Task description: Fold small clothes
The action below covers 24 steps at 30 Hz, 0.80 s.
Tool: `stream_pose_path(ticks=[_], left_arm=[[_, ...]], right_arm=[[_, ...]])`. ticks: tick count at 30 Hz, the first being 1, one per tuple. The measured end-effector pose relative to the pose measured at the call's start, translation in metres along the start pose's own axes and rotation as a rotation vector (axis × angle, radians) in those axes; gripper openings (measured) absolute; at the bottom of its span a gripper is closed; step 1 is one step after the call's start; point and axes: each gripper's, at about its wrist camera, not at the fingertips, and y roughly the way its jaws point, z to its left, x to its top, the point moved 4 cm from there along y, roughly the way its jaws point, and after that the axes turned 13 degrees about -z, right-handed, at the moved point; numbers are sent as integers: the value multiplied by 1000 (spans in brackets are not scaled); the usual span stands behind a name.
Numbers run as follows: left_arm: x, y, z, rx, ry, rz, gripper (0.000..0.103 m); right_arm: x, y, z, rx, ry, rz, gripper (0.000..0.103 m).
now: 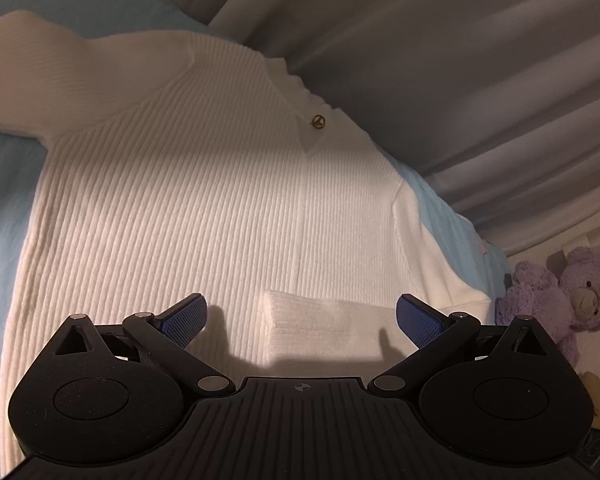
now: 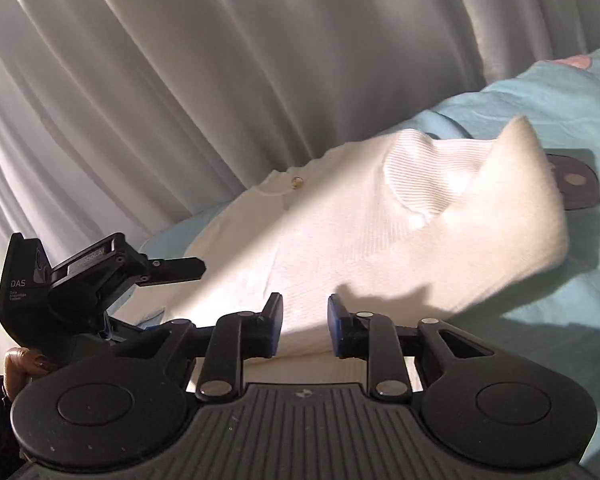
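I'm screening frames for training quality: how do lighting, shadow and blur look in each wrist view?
Left wrist: the white ribbed sweater is sharp, half shaded, with left gripper shadows across its lit hem. Right wrist: the sweater's raised fold is motion-blurred and overexposed; fisheye bends the curtain.

A bed (image 1: 4, 216) covered in a light blue sheet is what everything's laid on. A white ribbed knit top (image 1: 204, 200) is spread flat across it, collar and small gold button (image 1: 318, 121) turned toward the bed's far edge by the curtains. One sleeve is seen folded in over the body. A bit of pink is glimpsed on the sheet, too small to identify.
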Motion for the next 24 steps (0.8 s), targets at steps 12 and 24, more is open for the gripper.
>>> stream_pose_path(ticks=[12,24], left_arm=[[-14,30,-3,11,65,98,19],[78,-14,-5,161,253,-220,8]], right_arm=[[-19,-12,-14,-70,146,12,36],[9,-9,-26,-207,52,-32,36]])
